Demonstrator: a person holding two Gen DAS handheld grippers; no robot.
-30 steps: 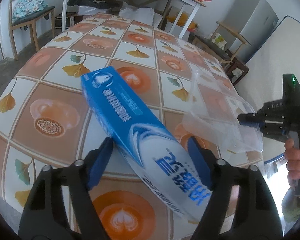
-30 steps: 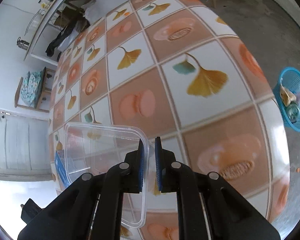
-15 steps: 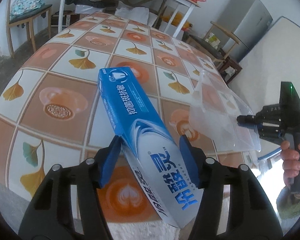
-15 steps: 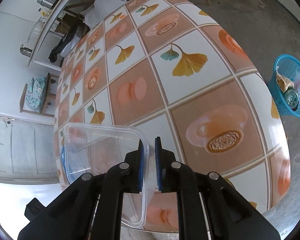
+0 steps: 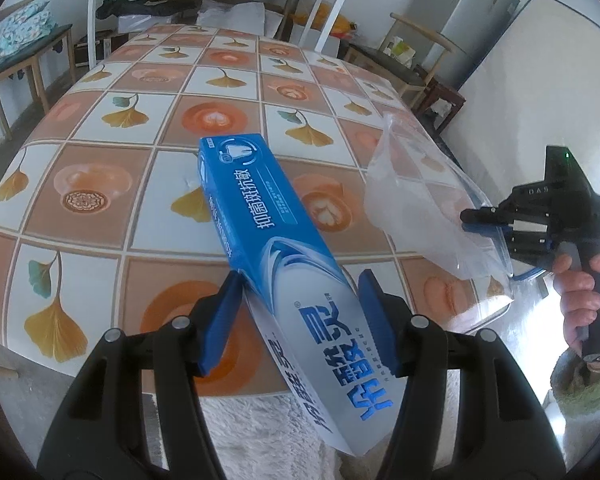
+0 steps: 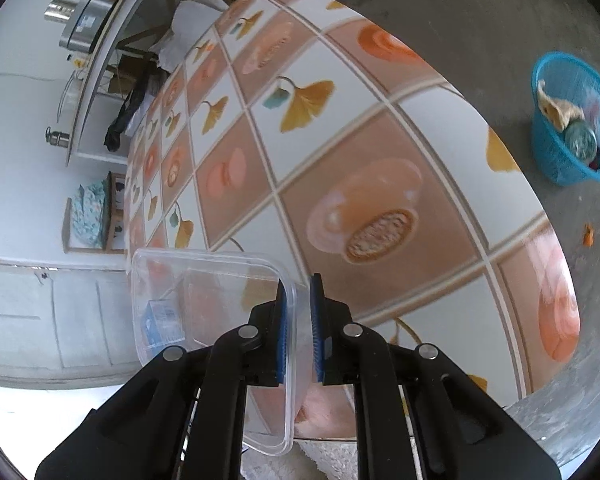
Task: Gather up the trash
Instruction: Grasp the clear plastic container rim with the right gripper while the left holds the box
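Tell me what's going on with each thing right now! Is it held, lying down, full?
toothpaste box: lifted off the table, tilted, gripped between the jaws of the left gripper.
clear plastic container: empty, held up by its rim in the right gripper.
blue basket: upright on the floor beside the table, already holding some trash.
table: covered by a patterned cloth.

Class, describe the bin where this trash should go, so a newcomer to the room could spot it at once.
Start from the big table with the ginkgo-leaf cloth, then look past its edge to the grey floor. There stands a small basket already holding rubbish. It is the only bright blue, open-weave container there.
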